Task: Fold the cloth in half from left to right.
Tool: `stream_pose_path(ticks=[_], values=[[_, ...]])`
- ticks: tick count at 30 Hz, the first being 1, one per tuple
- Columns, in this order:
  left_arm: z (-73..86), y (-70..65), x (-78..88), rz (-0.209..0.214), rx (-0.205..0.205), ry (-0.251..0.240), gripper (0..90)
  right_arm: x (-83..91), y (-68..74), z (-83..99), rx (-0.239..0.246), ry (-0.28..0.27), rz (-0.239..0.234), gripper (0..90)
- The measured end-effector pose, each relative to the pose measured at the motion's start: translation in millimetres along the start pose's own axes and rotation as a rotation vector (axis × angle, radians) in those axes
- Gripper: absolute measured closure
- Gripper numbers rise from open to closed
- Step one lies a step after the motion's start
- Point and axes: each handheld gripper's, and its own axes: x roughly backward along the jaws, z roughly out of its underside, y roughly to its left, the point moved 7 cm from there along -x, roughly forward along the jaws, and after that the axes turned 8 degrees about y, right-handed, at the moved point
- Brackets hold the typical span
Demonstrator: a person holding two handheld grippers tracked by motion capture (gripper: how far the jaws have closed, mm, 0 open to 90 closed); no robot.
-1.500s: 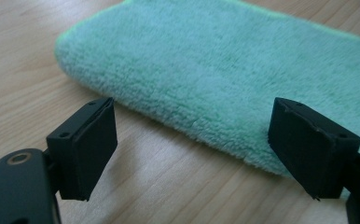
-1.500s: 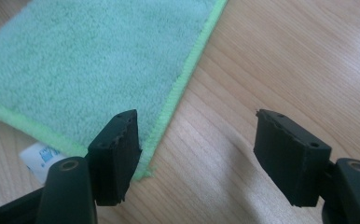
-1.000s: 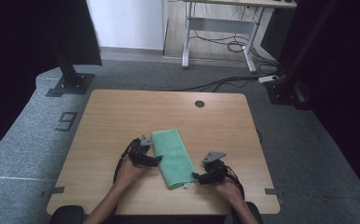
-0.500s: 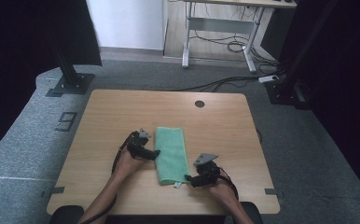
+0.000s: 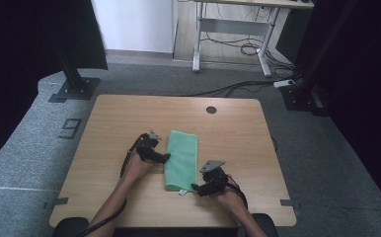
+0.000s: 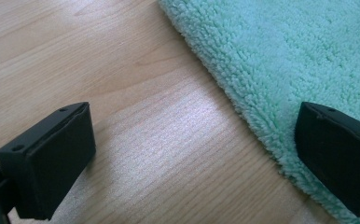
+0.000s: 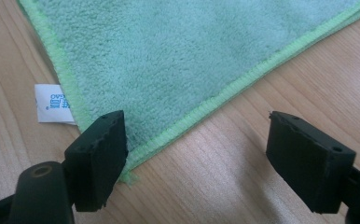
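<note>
The blue print on my towel's white tag (image 7: 53,103) is too small to read, and the towel (image 7: 178,56) runs past the top picture edge in my right hand-held gripper view.

Folded green towel (image 5: 181,159) lies between both open tongs on the table (image 5: 109,123).

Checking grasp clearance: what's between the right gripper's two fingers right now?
In the right gripper view, the right gripper is open. Between its fingers lie the green towel's stitched corner by the left one, then bare wooden table. Nothing is pinched.

Wooden table (image 5: 129,118) on grey carpet (image 5: 25,148), white desk (image 5: 233,29) behind
</note>
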Motion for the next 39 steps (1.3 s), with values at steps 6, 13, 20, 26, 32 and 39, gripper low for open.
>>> stream_pose_path(ticks=[6,13,20,26,32,39], values=[[-0.1,-1.4,1.1,0.003,-0.009,-0.002,1.6,0.2,-0.1,0.7,-0.006,-0.003,-0.004,21.0],[-3.0,-9.5,12.2,-0.033,-0.079,0.004,5.6,2.0,0.6,-0.1,-0.016,0.003,-0.012,22.7],[3.5,-20.5,42.6,0.030,-0.076,-0.051,5.5,9.7,-4.4,-1.7,-0.027,-0.014,-0.007,20.6],[18.9,-24.0,61.0,0.050,-0.072,-0.062,5.5,17.2,-12.2,-0.2,-0.066,-0.020,-0.013,14.8],[40.6,-26.3,77.0,0.068,-0.060,-0.065,5.6,25.7,-22.5,4.1,-0.098,-0.024,-0.002,13.0],[68.0,-24.9,81.0,0.070,-0.027,-0.047,3.9,33.7,-35.1,11.3,-0.127,-0.016,0.049,4.4]])
